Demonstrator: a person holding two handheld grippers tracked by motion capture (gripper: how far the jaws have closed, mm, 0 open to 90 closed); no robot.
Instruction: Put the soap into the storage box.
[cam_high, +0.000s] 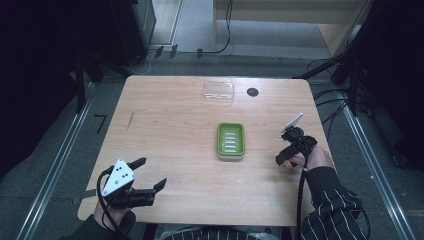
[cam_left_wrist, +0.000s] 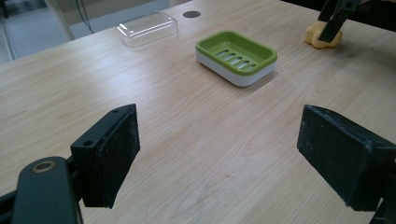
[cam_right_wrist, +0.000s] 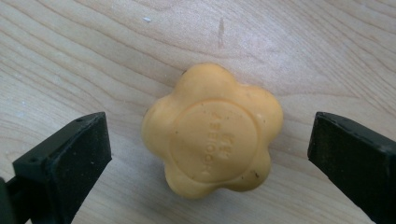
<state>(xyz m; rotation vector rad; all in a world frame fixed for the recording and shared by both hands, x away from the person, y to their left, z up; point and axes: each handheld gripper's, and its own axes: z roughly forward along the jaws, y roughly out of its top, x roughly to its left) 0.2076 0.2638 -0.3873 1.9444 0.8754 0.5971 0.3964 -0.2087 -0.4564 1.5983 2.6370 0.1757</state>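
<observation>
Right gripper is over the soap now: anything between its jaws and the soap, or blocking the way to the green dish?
Nothing visible. The right gripper straddles the soap with open jaws, bare table showing in both gaps. The table between soap and green dish is bare; the dish is uncovered.

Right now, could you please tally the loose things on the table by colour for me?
Orange-yellow: 1, the flower-shaped soap, lying between the open jaws of the right gripper.
Green and white: 1, the soap dish.
Clear: 1, the plastic lid.
Total: 3.
</observation>
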